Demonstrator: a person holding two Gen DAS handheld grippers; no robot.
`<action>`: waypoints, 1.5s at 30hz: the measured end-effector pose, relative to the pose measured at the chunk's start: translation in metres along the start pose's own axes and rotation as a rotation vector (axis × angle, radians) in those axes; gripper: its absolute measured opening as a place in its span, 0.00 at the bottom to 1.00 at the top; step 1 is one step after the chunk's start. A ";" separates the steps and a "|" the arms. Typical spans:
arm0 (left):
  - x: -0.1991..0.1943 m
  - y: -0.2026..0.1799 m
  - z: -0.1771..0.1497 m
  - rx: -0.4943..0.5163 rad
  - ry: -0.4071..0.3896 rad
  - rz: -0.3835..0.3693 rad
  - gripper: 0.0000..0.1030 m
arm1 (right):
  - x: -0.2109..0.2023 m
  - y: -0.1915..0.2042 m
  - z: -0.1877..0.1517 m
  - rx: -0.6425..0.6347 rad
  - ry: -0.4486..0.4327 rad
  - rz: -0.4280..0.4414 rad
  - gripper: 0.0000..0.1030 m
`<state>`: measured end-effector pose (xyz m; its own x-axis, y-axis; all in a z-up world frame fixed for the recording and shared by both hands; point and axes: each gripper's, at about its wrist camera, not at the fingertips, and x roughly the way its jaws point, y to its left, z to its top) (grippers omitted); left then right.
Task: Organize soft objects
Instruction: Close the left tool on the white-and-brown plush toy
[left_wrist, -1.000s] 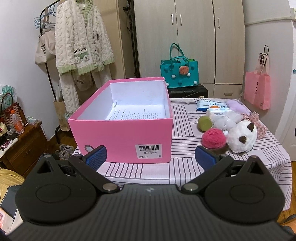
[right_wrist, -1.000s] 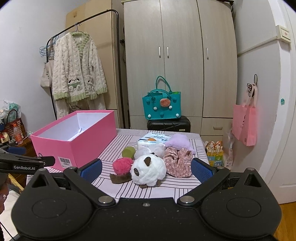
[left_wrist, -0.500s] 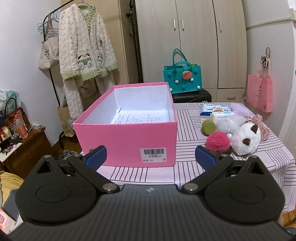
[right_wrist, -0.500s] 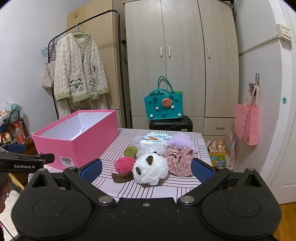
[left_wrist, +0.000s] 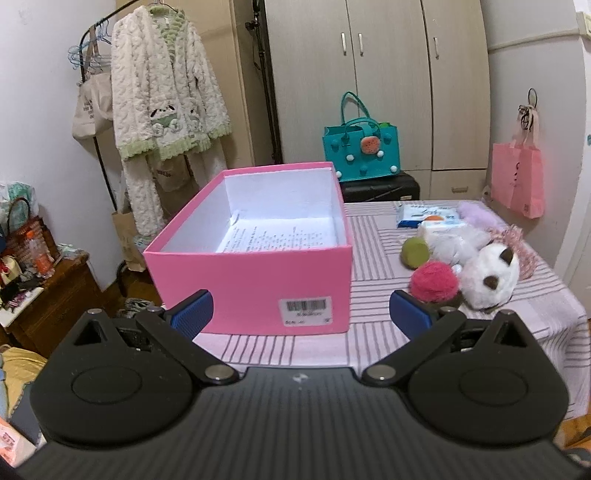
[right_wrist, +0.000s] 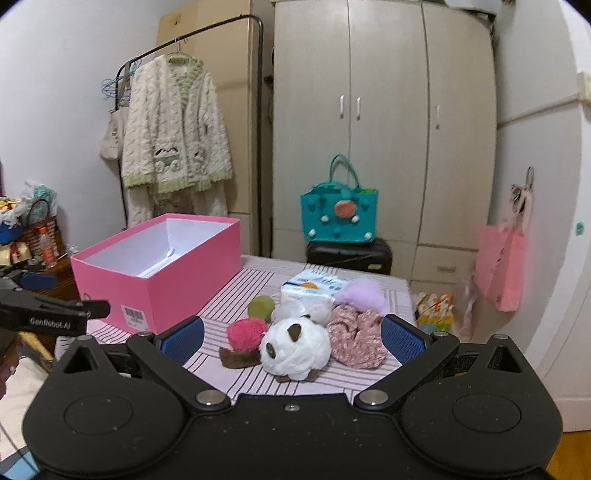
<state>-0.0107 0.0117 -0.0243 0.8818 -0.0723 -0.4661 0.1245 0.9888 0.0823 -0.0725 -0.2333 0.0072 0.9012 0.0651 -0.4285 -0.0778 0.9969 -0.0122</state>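
An open pink box (left_wrist: 258, 280) (right_wrist: 159, 273) with paper inside stands on the left of the striped table. To its right lies a cluster of soft things: a white plush (left_wrist: 491, 273) (right_wrist: 295, 349), a pink pom-pom (left_wrist: 434, 281) (right_wrist: 246, 332), a green ball (left_wrist: 415, 252) (right_wrist: 261, 306), a floral pink cloth (right_wrist: 356, 338), a lilac fluffy piece (right_wrist: 360, 291) and tissue packs (left_wrist: 424, 215) (right_wrist: 314, 286). My left gripper (left_wrist: 301, 312) is open before the box's near wall, holding nothing. My right gripper (right_wrist: 291, 338) is open short of the plush, holding nothing.
The striped table (left_wrist: 373, 336) ends close in front of both grippers. Behind it stand a wardrobe (right_wrist: 384, 122), a teal bag (left_wrist: 361, 153) on a black case, a clothes rack with a white robe (left_wrist: 166, 107), and a pink bag (left_wrist: 517, 177) on the right wall. A cluttered wooden cabinet (left_wrist: 48, 302) sits left.
Both grippers have drawn back and risen slightly, so the box and soft things sit lower and smaller in view. Both stay open and nothing on the table has moved.
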 end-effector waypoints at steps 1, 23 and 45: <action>0.000 -0.001 0.003 -0.006 0.003 -0.009 1.00 | 0.003 -0.003 0.001 0.007 0.012 0.016 1.00; 0.066 -0.075 0.050 0.135 0.065 -0.494 0.97 | 0.102 -0.045 -0.042 -0.049 0.021 0.141 1.00; 0.169 -0.139 0.032 0.196 0.297 -0.683 0.73 | 0.169 -0.050 -0.076 0.004 0.127 0.238 0.83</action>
<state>0.1356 -0.1420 -0.0865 0.4244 -0.5927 -0.6845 0.6998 0.6944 -0.1675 0.0509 -0.2758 -0.1332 0.7967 0.2922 -0.5291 -0.2793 0.9543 0.1063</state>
